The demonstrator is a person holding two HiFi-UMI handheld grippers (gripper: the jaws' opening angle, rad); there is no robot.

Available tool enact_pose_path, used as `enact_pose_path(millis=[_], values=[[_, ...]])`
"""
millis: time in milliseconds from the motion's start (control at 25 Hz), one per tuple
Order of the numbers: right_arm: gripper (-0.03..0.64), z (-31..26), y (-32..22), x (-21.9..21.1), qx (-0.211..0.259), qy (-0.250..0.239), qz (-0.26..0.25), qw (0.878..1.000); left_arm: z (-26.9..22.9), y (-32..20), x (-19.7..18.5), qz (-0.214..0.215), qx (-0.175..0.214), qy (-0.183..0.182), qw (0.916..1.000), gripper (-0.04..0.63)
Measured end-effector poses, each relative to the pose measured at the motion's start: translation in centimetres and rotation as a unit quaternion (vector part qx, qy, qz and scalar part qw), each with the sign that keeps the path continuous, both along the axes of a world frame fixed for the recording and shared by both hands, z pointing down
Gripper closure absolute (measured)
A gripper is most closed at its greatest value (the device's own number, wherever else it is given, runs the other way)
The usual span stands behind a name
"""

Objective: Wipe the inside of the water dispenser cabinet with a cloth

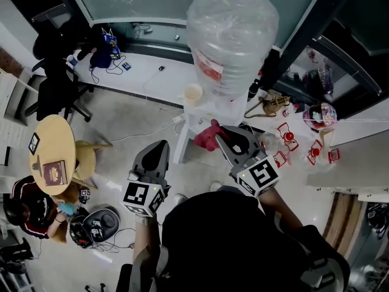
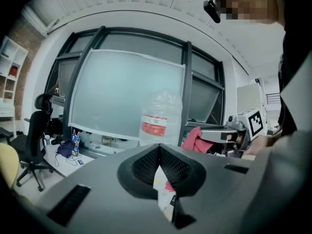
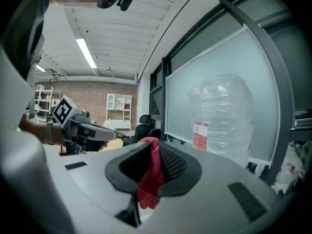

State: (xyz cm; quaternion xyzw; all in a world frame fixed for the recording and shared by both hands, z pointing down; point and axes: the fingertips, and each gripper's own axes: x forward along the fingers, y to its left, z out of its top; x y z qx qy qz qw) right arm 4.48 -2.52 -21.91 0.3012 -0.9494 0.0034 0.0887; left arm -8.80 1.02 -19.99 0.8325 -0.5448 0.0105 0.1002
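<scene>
The red cloth (image 3: 147,178) is pinched tight in the right hand-held gripper (image 1: 220,135), likely so it can be rubbed inside the water dispenser (image 1: 196,118) just in front. The left hand-held gripper (image 1: 159,148) is held closed and empty beside it, maybe for the cabinet door.

The grey floor (image 1: 124,123) held a white water dispenser (image 1: 188,132), a black office chair (image 1: 55,72) and a round wooden table (image 1: 58,140). A brown book (image 1: 55,173) lay on the table. A big water bottle (image 1: 231,35) and a cup (image 1: 192,93) stood on the dispenser.
</scene>
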Motion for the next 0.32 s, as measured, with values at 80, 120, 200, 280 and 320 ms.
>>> enact_pose_path(millis=[80,120,200,280,320], values=[[0.560,-0.09,-0.05,0.15,0.002,-0.001,-0.001,1.000,0.02,-0.04,0.31,0.003,0.003,-0.004,1.0000,0.593],[0.560,-0.13,-0.09,0.26,0.002,-0.002,-0.001,1.000,0.05,-0.04,0.48,0.005,0.002,-0.002,1.0000,0.593],[0.560,-0.12,-0.15,0.53,0.001,-0.003,-0.002,1.000,0.15,-0.05,0.77,0.004,-0.001,0.008,1.0000,0.594],[0.560,-0.07,-0.18,0.76,-0.001,-0.002,-0.003,1.000,0.27,-0.09,1.00,0.003,-0.002,0.011,0.9999,0.594],[0.560,-0.05,-0.20,0.86,-0.001,-0.002,-0.004,1.000,0.34,-0.12,1.11,0.002,-0.001,0.010,0.9999,0.594]])
